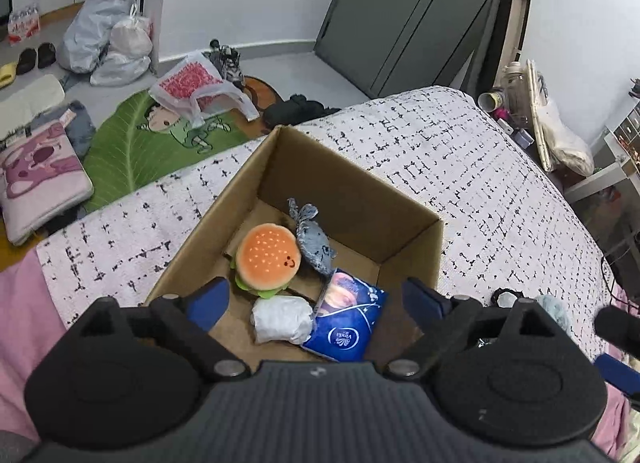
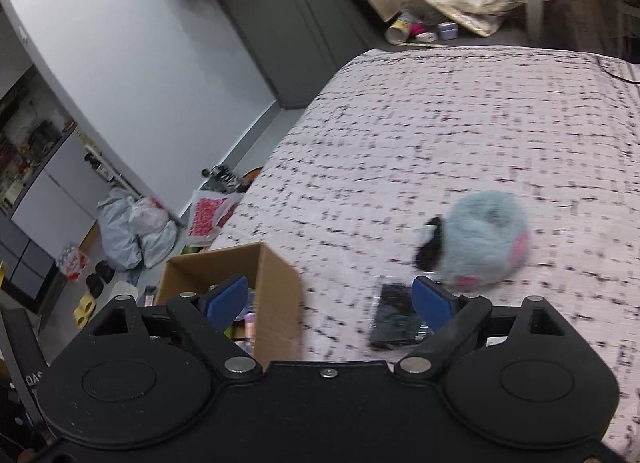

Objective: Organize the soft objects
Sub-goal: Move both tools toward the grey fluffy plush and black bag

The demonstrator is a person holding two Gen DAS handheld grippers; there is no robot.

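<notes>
An open cardboard box point(image 1: 352, 179) stands on the patterned bed cover point(image 1: 460, 167). Inside lie a plush burger point(image 1: 267, 257), a grey-blue plush fish point(image 1: 314, 241), a white wrapped bundle point(image 1: 282, 319) and a blue tissue pack point(image 1: 348, 321). My left gripper point(image 1: 316, 301) is open and empty just above the box's near side. In the right wrist view the box point(image 2: 276, 283) is at lower left. A fluffy light-blue plush point(image 2: 486, 239) with pink patches lies on the cover, a small black item point(image 2: 430, 241) beside it and a dark flat packet point(image 2: 394, 317) in front. My right gripper point(image 2: 330, 303) is open and empty, near the packet.
The bed edge runs left of the box; below it are a green leaf rug point(image 1: 132, 151), a pink cushion point(image 1: 36, 179), plastic bags point(image 1: 116, 39) and shoes. A dark door point(image 1: 400, 11) stands behind. Clutter sits past the bed's far corner point(image 1: 516, 99). The right gripper's edge point(image 1: 618, 327) shows at the right.
</notes>
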